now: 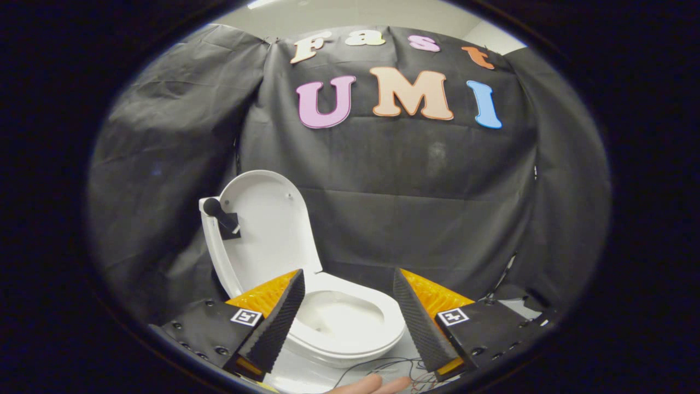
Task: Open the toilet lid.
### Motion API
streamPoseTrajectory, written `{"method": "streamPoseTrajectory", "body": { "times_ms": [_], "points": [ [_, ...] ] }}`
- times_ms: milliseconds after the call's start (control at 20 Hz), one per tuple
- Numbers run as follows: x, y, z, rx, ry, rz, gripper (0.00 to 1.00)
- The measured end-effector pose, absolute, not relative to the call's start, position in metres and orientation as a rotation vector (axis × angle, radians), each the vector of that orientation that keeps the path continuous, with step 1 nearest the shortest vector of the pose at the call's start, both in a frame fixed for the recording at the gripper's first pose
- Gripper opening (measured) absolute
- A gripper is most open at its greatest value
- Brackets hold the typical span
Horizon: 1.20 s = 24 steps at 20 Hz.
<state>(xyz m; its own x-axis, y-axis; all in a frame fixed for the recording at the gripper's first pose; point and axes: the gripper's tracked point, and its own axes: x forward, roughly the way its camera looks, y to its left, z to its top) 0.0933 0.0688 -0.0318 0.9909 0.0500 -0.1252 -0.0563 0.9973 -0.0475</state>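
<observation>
Fingertips of a person [372,384]: poking in nearest of all, low between the two gripper fingers, resting by the wires.
Wires [383,365]: thin and dark, looping loose over the pale floor just ahead of the fingertips, running toward the right finger.
Gripper [347,282]: spread wide apart, clamped on nothing, open air between the tips.
Gripper fingers [276,323]: ribbed inner faces turned toward each other, toilet bowl framed in the gap.
Square markers [246,317]: one on each finger base, black-and-white, facing up.
Floor [306,375]: pale, bare patch below the bowl, between the fingers.
Toilet bowl [342,323]: white, just beyond the tips, left edge hidden behind the left finger; seat down flat on the rim, bowl open to view.
Toilet lid [268,224]: already up, standing near upright behind the bowl, leaning a little back and left, pale inner face turned this way.
Knob handle [219,213]: dark, round-headed, stuck on a dark square pad at the lid's left edge, jutting out up and to the left.
Black cloth wall [410,208]: draped behind everything, creased, closing in the back and both sides.
</observation>
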Motion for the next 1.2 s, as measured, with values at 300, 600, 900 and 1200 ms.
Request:
{"method": "streamPoseTrajectory", "body": {
  "times_ms": [300,600,900,1200],
  "points": [
    [0.098,0.073,-0.051,0.029,0.145,0.009,1.00],
    [0.099,0.064,-0.060,0.076,0.131,-0.021,1.00],
    [0.112,0.048,-0.065,0.101,0.106,-0.106,0.99],
    [0.142,0.061,-0.123,0.187,0.190,-0.197,0.98]
  ]
}}
